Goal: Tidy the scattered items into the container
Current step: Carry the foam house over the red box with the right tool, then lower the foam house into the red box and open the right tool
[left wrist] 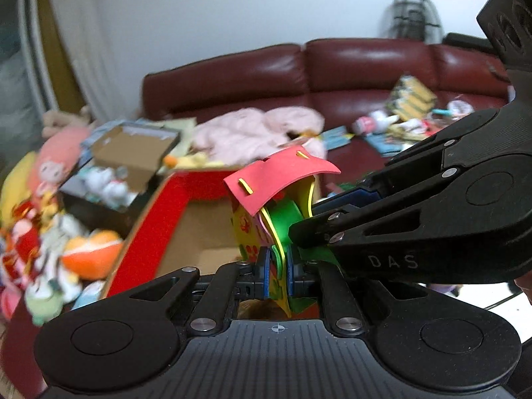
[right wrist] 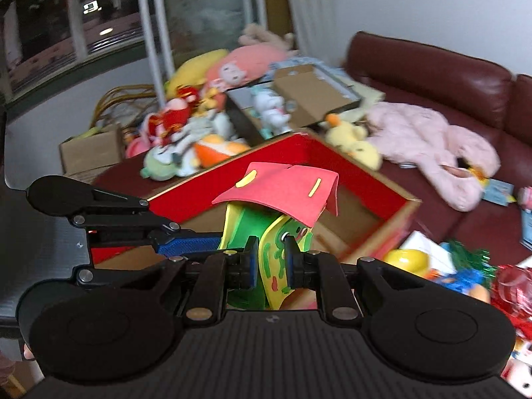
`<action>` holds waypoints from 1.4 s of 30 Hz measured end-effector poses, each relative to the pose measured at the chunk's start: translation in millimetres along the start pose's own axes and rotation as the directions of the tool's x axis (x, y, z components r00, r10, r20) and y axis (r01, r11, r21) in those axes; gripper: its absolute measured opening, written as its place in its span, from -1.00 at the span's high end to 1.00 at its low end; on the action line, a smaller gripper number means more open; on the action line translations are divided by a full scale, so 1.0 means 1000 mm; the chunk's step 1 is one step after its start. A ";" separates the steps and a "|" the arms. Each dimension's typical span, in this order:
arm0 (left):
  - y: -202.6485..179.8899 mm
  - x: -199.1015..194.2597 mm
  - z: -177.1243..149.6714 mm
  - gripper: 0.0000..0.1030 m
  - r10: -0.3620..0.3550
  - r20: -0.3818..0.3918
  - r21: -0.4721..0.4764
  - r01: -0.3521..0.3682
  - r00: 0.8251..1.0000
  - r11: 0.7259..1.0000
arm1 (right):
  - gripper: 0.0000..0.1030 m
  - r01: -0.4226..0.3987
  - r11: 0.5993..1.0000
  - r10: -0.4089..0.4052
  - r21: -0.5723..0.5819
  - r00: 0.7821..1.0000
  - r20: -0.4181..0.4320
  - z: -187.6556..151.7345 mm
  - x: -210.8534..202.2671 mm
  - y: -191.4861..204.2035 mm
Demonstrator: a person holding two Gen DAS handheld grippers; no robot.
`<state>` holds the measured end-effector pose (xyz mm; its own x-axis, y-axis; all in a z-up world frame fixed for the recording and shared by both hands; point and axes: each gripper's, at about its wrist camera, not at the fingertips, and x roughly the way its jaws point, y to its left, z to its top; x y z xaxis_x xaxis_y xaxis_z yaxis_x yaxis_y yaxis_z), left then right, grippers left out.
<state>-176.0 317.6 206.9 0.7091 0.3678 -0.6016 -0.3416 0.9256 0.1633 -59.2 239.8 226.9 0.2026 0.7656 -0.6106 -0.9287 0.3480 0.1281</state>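
Here both tongs pinch a foam house [left wrist: 279, 199] before the red box [left wrist: 186, 212].

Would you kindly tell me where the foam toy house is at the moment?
The foam toy house sits centre in both wrist views, clamped by the left hand-held gripper and right hand-held gripper, in front of the red-lined cardboard box.
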 end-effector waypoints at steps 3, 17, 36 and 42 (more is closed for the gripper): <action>0.016 0.006 -0.010 0.37 0.015 -0.046 -0.036 -0.017 0.999 0.999 | 0.56 -0.037 0.999 0.037 0.011 0.998 -0.043 0.000 0.021 0.008; 0.031 0.035 -0.042 -0.88 0.050 -0.161 -0.118 -0.070 0.986 0.991 | -0.41 -0.030 0.995 0.042 0.100 0.992 -0.118 -0.028 0.027 -0.010; -0.018 0.044 -0.028 -0.89 0.036 -0.166 -0.016 -0.040 0.986 0.999 | -0.51 -0.017 0.983 0.032 0.184 0.997 -0.076 -0.044 -0.003 -0.042; -0.045 0.040 -0.013 -0.89 0.020 -0.137 0.024 -0.017 0.990 1.000 | -0.54 0.014 0.974 -0.003 0.225 0.999 -0.045 -0.054 -0.030 -0.067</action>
<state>-140.5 289.3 165.8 0.6111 0.3707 -0.6994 -0.3387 0.9210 0.1923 -20.0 164.3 194.8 0.1914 0.7391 -0.6458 -0.8323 0.4710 0.2923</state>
